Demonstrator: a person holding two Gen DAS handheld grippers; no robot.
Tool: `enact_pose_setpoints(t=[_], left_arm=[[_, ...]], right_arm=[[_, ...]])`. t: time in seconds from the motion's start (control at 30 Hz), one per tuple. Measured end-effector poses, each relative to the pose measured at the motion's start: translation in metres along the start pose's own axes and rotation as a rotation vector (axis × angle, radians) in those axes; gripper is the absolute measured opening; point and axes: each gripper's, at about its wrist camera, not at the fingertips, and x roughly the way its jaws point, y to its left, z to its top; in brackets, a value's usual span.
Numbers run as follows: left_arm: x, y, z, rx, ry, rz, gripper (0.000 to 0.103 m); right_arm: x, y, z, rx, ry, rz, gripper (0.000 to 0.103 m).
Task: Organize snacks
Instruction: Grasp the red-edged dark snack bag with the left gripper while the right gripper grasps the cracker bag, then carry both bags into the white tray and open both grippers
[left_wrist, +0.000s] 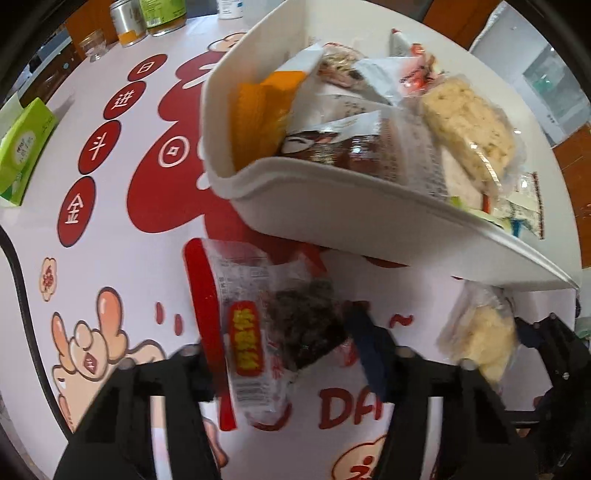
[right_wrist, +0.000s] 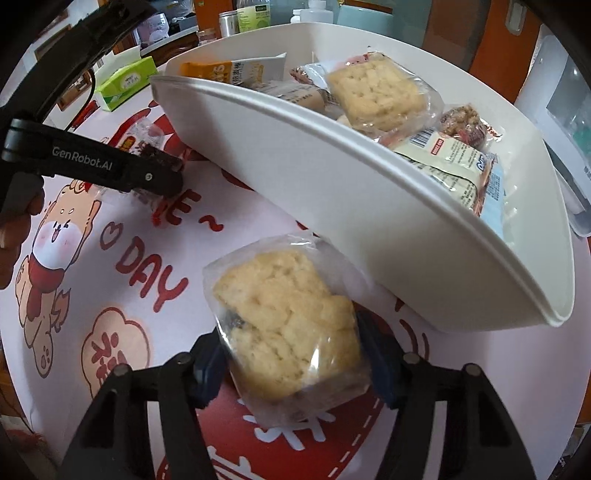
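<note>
My right tongs (right_wrist: 291, 365) are closed on a pale cake packet (right_wrist: 284, 336), the blue pads (right_wrist: 207, 373) pressing both sides of its clear, crinkled plastic wrap. The cake inside is yellowish, crumbly and roughly square. It hangs above the desk (right_wrist: 110, 229), just beside the near wall of the white bin (right_wrist: 332, 206).

My left tongs (left_wrist: 284, 354) grip a dark snack packet (left_wrist: 273, 325). Its wrap is glossy and transparent with a red edge strip and a red-yellow label, and the content is a dark, rough block. One blue pad (left_wrist: 369, 350) touches its right side; the other pad is mostly hidden behind the packet. In the right wrist view this packet is near the left end of the bin.

The bin is smooth white plastic, oval with a rolled rim, and it stands on the desk. Inside lie many wrapped snacks (right_wrist: 376, 92): another square crumbly cake, an orange packet, a nutty bar, and white printed wrappers.

The desk is covered by a white cloth with red cartoon prints and letters. Farther away are a green tissue box (left_wrist: 22, 155) and some metal cans (left_wrist: 127, 20).
</note>
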Motion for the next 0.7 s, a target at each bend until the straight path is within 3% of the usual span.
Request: enact_pose_setpoints(t=[0.03, 0.1, 0.4, 0.7], left_arm=[[-0.002, -0.002, -0.002, -0.003, -0.012, -0.005, 0.043], [-0.005, -0.007, -0.005, 0.001, -0.024, -0.017, 0.016], [-0.029, -0.035, -0.048, 0.084, -0.063, -0.037, 0.016], [-0.085, -0.046, -0.088, 0.150, -0.132, -0.072, 0.016]], right_arm=[[0.000, 0.002, -0.001, -0.002, -0.003, -0.002, 0.064], [-0.001, 0.005, -0.003, -0.003, -0.004, 0.005, 0.063], [-0.019, 0.021, -0.017, 0.060, -0.027, 0.072, 0.063], [-0.061, 0.021, -0.020, 0.126, -0.087, 0.094, 0.063]])
